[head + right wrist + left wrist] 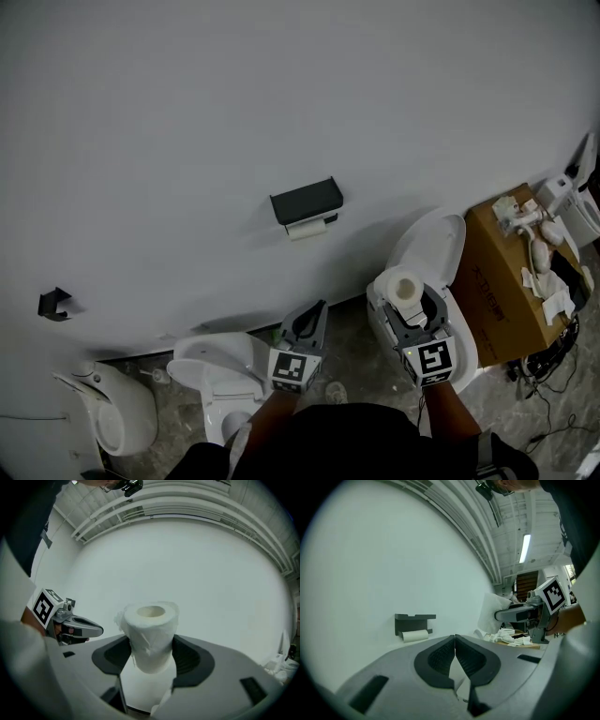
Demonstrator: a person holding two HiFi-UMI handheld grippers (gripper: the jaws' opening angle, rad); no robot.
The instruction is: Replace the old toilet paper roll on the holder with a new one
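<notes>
A black holder [306, 200] hangs on the white wall with the thin old roll [307, 228] under it. The left gripper view shows the same holder [414, 618] and old roll [415, 635] ahead at the left. My left gripper [317, 311] is shut and empty, its pads [440, 656] pressed together, well short of the wall. My right gripper [410, 300] is shut on a full new toilet paper roll [405, 285], which stands upright between the jaws [151, 637], to the right of and below the holder.
A toilet with its lid raised [433, 246] stands under my right gripper. A second toilet [217, 367] lies below the left gripper and a white fixture [111, 409] sits at far left. A cardboard box [506, 281] with white items stands right. A small black bracket [54, 304] is on the wall.
</notes>
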